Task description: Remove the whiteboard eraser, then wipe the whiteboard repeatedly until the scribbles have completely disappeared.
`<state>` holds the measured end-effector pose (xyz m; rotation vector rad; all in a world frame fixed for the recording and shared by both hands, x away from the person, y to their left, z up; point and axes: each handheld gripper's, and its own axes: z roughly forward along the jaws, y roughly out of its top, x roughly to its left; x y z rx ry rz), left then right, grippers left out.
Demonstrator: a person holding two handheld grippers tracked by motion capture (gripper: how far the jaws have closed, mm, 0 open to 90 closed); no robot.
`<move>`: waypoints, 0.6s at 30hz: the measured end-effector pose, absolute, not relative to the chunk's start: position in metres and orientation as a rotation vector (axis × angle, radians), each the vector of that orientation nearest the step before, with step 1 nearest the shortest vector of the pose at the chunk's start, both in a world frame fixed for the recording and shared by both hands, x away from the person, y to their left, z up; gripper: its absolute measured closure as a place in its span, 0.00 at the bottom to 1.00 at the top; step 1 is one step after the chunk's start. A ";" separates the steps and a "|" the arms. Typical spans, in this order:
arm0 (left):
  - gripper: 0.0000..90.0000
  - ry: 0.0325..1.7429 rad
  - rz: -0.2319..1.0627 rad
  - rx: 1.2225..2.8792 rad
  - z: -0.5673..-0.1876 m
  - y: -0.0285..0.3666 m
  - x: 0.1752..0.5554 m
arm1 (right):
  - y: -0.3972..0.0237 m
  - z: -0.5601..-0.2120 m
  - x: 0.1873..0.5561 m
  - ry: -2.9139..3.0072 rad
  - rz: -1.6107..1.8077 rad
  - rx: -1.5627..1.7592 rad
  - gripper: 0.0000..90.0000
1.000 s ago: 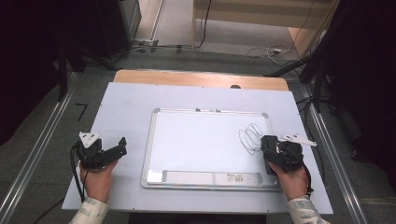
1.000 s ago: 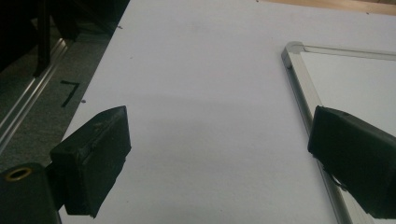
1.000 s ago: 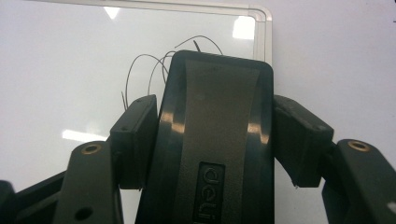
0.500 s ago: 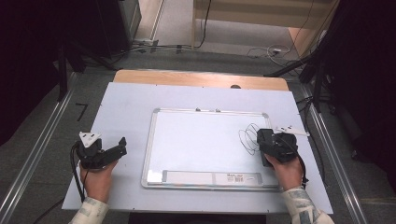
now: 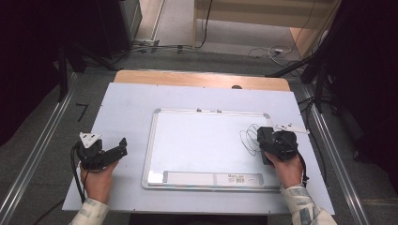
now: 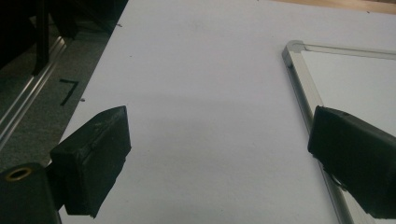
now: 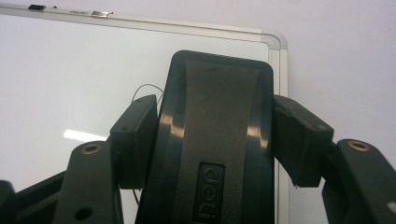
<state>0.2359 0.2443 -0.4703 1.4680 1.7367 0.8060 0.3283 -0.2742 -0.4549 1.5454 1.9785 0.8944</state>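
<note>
**Eraser held over whiteboard scribble**

While the left gripper (image 5: 123, 144) rests on the pale table cover (image 5: 126, 101) with its jaws spread wide and nothing between them, the right gripper (image 7: 215, 140) clamps a black eraser (image 7: 217, 116) by its two long sides. It sits on the whiteboard (image 5: 202, 140) near the right edge — beside a thin scribble (image 5: 248, 138), possibly touching it, though the gripper hides that spot.
</note>
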 end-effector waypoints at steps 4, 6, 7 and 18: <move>0.07 1.737 0.806 1.466 -0.470 0.244 0.236 | -0.273 -0.455 0.329 1.983 0.892 1.544 0.38; 0.07 1.737 0.806 1.464 -0.470 0.244 0.236 | -0.273 -0.455 0.330 1.984 0.894 1.546 0.38; 0.07 1.736 0.807 1.466 -0.470 0.244 0.235 | -0.273 -0.455 0.330 1.984 0.895 1.545 0.38; 0.07 1.744 0.806 1.458 -0.471 0.247 0.234 | -0.273 -0.456 0.334 1.986 0.889 1.547 0.38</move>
